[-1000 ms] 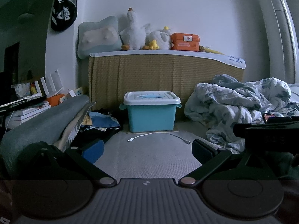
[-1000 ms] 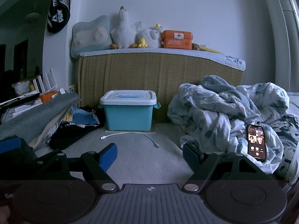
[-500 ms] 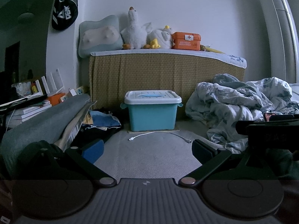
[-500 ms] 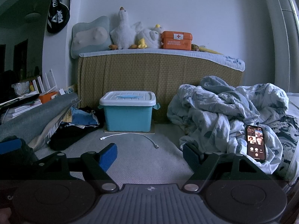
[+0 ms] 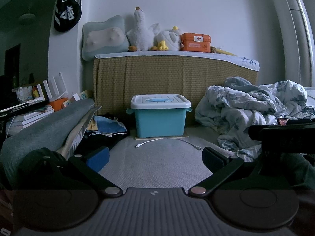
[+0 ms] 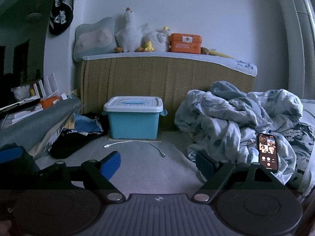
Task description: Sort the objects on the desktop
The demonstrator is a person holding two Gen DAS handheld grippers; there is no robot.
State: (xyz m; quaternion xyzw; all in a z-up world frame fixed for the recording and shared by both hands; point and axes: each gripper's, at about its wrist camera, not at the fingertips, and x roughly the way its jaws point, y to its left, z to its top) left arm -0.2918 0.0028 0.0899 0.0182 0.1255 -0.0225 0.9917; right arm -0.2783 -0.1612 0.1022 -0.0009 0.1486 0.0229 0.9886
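A teal storage box with a white lid (image 5: 160,116) (image 6: 133,118) stands closed on the grey mattress, against the woven headboard. In front of it lies a white charging cable (image 5: 167,140) (image 6: 135,143). A lit phone (image 6: 267,152) leans on the quilt at the right. My left gripper (image 5: 155,157) is open over bare mattress, short of the cable, with nothing between its fingers. My right gripper (image 6: 157,163) is open and its jaws are opening further, also with nothing between them. Its black body (image 5: 285,135) shows at the right of the left wrist view.
A crumpled floral quilt (image 6: 236,122) fills the right side. A grey rolled mat (image 5: 45,129) and a pile of clothes (image 6: 78,135) lie on the left. Plush toys (image 5: 141,35) and an orange first-aid box (image 5: 195,42) sit on the headboard (image 5: 173,82).
The right gripper's fingers stand slightly wider apart than before. Both hands and all objects stay where they were.
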